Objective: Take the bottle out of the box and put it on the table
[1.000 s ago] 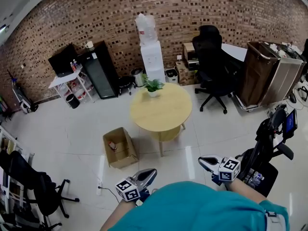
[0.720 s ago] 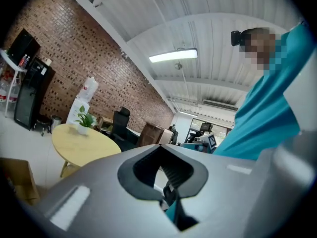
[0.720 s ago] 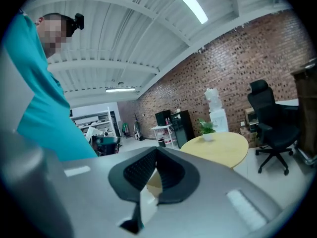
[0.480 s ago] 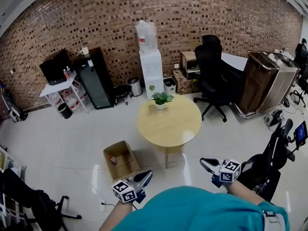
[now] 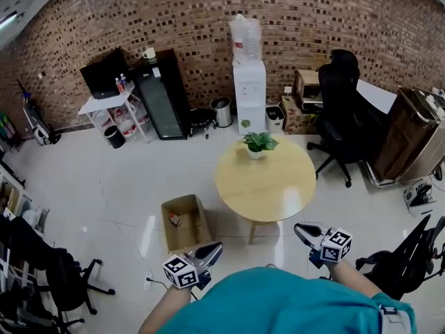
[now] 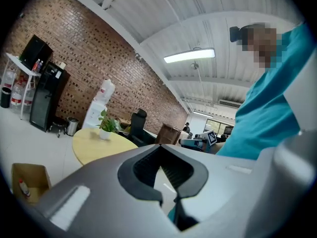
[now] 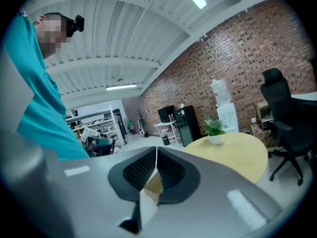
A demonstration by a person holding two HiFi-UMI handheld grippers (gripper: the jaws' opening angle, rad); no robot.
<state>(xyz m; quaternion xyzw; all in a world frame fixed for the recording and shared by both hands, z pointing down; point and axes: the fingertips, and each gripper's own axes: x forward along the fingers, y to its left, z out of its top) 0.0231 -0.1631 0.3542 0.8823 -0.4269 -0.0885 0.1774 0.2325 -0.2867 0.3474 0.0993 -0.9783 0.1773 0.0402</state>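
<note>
Both grippers were empty. The left gripper (image 5: 215,246) had its jaws together with nothing between them. The right gripper (image 5: 301,228) was the same, jaws pressed tip to tip. Both were held low in front of the person, pointing roughly level and well apart from each other. The bottle (image 5: 174,219) lay inside the open cardboard box (image 5: 190,234) on the floor, just beside the round table (image 5: 268,186). The left gripper was close to the box's near end. A potted plant (image 5: 257,143) stood at the table's far edge.
</note>
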